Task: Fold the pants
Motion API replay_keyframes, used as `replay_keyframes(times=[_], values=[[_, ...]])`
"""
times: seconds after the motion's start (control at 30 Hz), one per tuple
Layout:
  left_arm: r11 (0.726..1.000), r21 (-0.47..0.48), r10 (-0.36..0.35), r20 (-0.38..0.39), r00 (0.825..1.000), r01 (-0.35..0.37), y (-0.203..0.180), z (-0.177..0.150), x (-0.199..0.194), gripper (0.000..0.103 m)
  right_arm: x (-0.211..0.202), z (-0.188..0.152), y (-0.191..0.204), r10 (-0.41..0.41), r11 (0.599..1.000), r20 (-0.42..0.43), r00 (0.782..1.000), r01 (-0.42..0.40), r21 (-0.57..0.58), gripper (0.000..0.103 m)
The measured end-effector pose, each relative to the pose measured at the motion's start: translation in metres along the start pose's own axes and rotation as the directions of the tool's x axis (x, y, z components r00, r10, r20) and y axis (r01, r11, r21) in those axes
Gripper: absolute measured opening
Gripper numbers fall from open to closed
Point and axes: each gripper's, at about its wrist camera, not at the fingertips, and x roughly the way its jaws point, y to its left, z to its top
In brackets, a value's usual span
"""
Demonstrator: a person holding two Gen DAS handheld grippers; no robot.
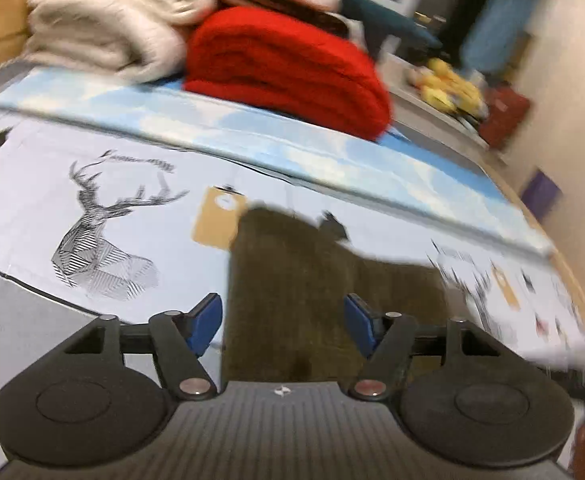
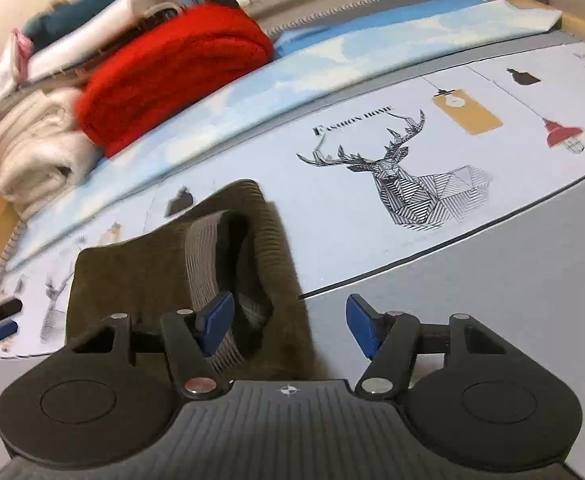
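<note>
Left gripper (image 1: pixel 282 326) and right gripper (image 2: pixel 290 326) both gape with nothing between the pads, above the folded brown corduroy pants (image 2: pixel 180 264) lying on the deer-print cloth (image 2: pixel 352 208), red blanket (image 2: pixel 172 76) stacked beyond.

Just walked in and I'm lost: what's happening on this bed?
A person is folding a pair of brown corduroy pants with a two-finger gripper in each hand. The pants lie in a folded bundle on the deer-print sheet. Both the left gripper and the right gripper stand open just above the pants, with nothing pinched between their blue pads. Behind, a red blanket and a cream blanket sit stacked at the far side of the bed.
</note>
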Motion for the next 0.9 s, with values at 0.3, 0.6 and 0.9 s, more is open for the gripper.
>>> replay_keyframes(times=[0.3, 0.6, 0.9], values=[[0.96, 0.275, 0.087, -0.098, 0.991, -0.057, -0.034, -0.095, 0.007, 0.057, 0.036, -0.028, 0.017, -0.033, 0.985, -0.184, 0.982, 0.002, -0.171, 0.071], [0.975, 0.187, 0.115, 0.023, 0.993, -0.117, -0.055, -0.104, -0.087, 0.091, -0.051, -0.019, 0.049, -0.073, 0.957, 0.013, 0.997, 0.074, -0.279, 0.076], [0.979, 0.141, 0.135, 0.098, 0.986, -0.148, -0.085, -0.127, -0.174, 0.091, -0.19, -0.065, 0.062, -0.048, 0.947, 0.278, 0.959, 0.132, -0.292, 0.096]])
